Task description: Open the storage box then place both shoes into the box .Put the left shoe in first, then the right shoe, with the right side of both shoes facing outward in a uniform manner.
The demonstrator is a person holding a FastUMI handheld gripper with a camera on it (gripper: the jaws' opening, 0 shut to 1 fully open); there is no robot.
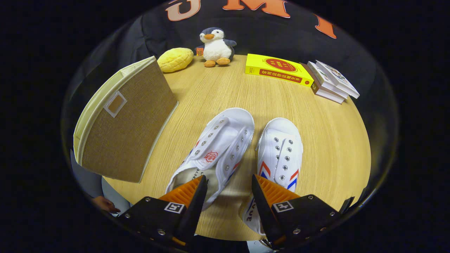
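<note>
The gripper (226, 191) is wide open above the two white shoes: left shoe (216, 147) and right shoe (279, 154) lie side by side on the tabletop (327, 140), the closed storage box (126, 123) to their left

Gripper (226, 189): black bodies, silver screws, square white-bordered markers; ribbed orange fingers (184, 191), spread apart.
</note>
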